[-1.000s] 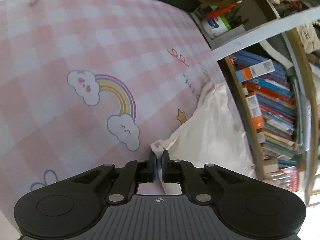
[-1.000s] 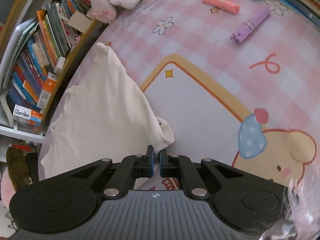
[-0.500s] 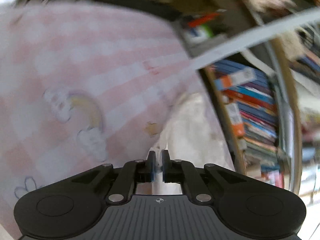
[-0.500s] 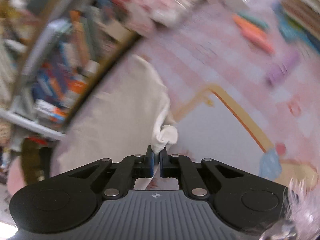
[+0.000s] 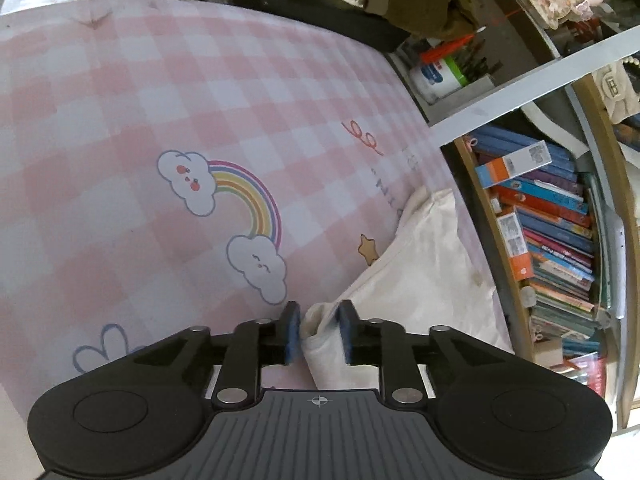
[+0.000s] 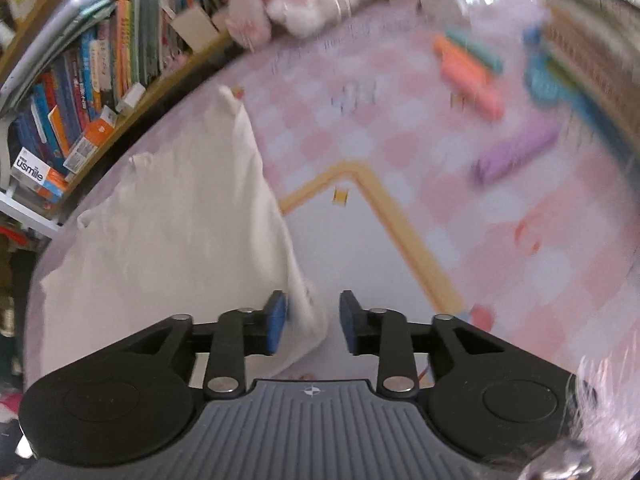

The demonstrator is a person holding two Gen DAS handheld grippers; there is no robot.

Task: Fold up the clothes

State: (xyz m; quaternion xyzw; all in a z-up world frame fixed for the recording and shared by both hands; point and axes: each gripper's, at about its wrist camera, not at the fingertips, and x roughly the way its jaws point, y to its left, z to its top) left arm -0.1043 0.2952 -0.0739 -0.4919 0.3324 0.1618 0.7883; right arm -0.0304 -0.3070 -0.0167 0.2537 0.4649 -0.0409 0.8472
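Observation:
A cream-white garment (image 5: 424,280) lies on the pink checked mat (image 5: 160,120) along the edge by the bookshelf. It also shows in the right wrist view (image 6: 168,232), spread flat. My left gripper (image 5: 319,334) is open, with a corner of the garment lying loose between its fingers. My right gripper (image 6: 312,328) is open too, with the garment's other near corner between its fingers. Neither grips the cloth.
A bookshelf (image 5: 552,232) full of books runs along the mat's edge, also in the right wrist view (image 6: 80,92). Orange (image 6: 472,80), purple (image 6: 516,152) and teal items lie far on the mat. Plush toys (image 6: 304,4) sit at the back.
Both grippers were shut on the garment's corners and carried them; now both have opened and the corners lie released on the mat.

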